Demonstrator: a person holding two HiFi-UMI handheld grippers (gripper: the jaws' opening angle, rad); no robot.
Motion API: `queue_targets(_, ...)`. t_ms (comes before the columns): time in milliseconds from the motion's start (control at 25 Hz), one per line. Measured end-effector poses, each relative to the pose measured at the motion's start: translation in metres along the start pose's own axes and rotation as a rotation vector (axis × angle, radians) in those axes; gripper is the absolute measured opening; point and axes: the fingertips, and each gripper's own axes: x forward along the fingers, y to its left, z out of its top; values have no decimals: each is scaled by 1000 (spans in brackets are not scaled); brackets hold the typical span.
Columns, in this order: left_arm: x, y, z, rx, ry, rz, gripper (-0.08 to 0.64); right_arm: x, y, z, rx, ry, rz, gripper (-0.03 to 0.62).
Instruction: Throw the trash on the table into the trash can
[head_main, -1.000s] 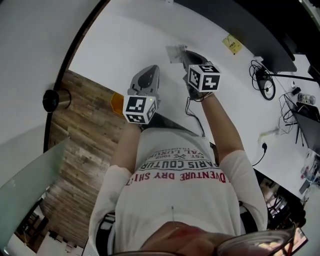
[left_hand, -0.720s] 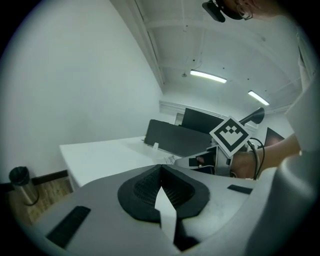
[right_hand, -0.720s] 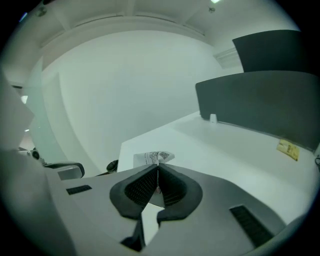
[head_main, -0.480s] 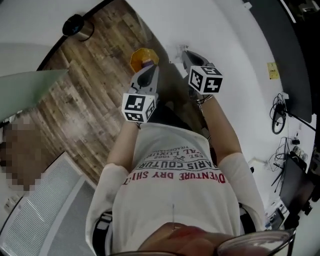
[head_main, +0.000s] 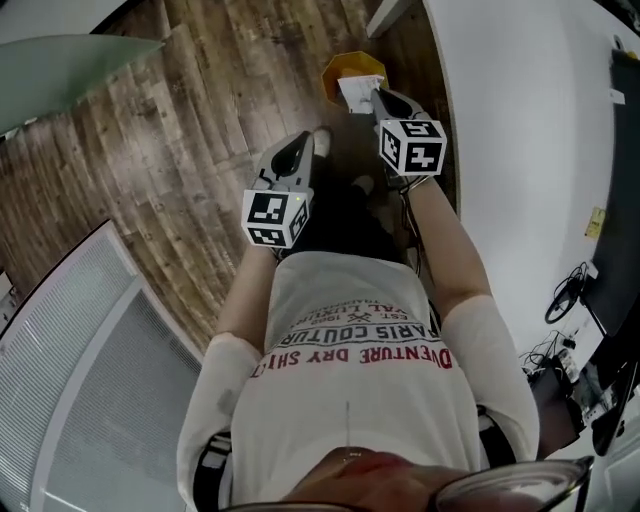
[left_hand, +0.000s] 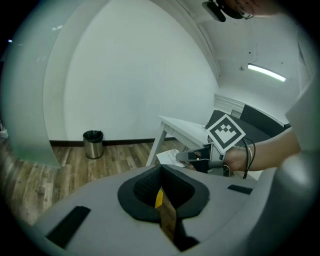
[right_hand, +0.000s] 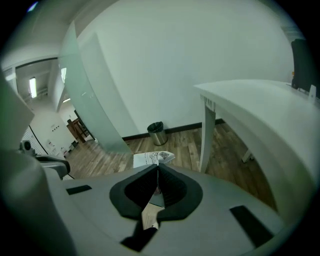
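Above the wood floor (head_main: 180, 150), just off the edge of the tabletop (head_main: 520, 130): my right gripper (head_main: 380, 97) reaches forward and down. Its fingers (right_hand: 172, 190) are clenched on a printed paper slip (head_main: 355, 92), the trash in question. The pinch is at the slip's near edge, so most of the sheet sticks out past the tips. I judge this lets it fall free once the fingers part. In the head view the slip overlaps the mouth of the orange can (head_main: 333, 68), which stands on the floor close to the tabletop's corner. The slip therefore seems to be over the can or nearly so, held for the drop, though its height above the rim cannot be read.

My left gripper (head_main: 298, 148) hangs beside the right one, short of the can. Its fingers (left_hand: 145, 187) are pressed together with nothing between them; it carries nothing and appears only to keep out of the way.

Count:
- Slips: one.
- Orange cans: one.
- Steel bins: one (right_hand: 156, 133), well apart by the far wall and apparently not the target.
- Tabletops: one.
- Grippers: two, one loaded.

No other trash shows on the part of the tabletop in view.
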Motion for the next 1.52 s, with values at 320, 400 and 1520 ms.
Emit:
queue_targets(320, 70, 92, -64, -37, 78, 11, 23, 137, -59, -93, 21, 160, -105, 29)
queue_targets(400, 91, 111, -85, -52, 94, 11, 23, 165, -80, -114, 37, 181, -137, 29)
queue_targets(1520, 167, 127, -146, -103, 155, -23, 23, 233, -106, -198, 51, 274, -209, 164)
